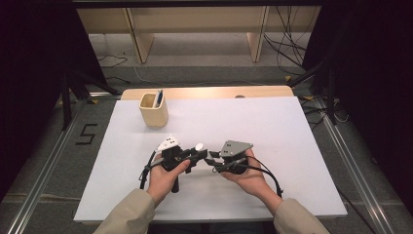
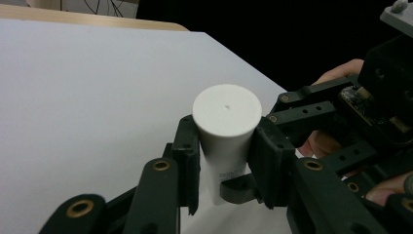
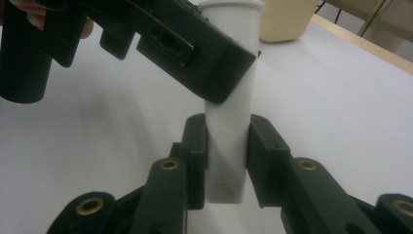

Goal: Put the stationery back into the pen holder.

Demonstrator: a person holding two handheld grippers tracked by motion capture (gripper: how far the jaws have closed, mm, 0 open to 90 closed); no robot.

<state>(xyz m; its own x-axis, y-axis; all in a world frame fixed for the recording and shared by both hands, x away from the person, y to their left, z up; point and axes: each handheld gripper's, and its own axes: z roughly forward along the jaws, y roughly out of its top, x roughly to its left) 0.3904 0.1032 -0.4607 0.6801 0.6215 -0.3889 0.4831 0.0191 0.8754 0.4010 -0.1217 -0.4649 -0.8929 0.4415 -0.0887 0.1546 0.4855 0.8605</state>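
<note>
The white tube (image 2: 225,126) looks like smooth matt plastic; the beige cup (image 1: 154,110) is perhaps plastic too.

The white tube (image 2: 225,141) has its lower end hidden behind the left gripper (image 2: 225,161) in the left gripper view. In the right gripper view, that gripper's black body covers the tube's upper left side, and the beige cup beyond the tube is cut off by the top edge. Small print on the tube is unreadable.

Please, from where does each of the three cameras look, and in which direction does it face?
High view: above the person's side, facing forward and down on the table; forearms and both hands show.
Left gripper view: rides the left gripper, looking along its jaws at the white tube.
Right gripper view: rides the right gripper, jaws closed on the tube.
Shared: the white tube.
</note>
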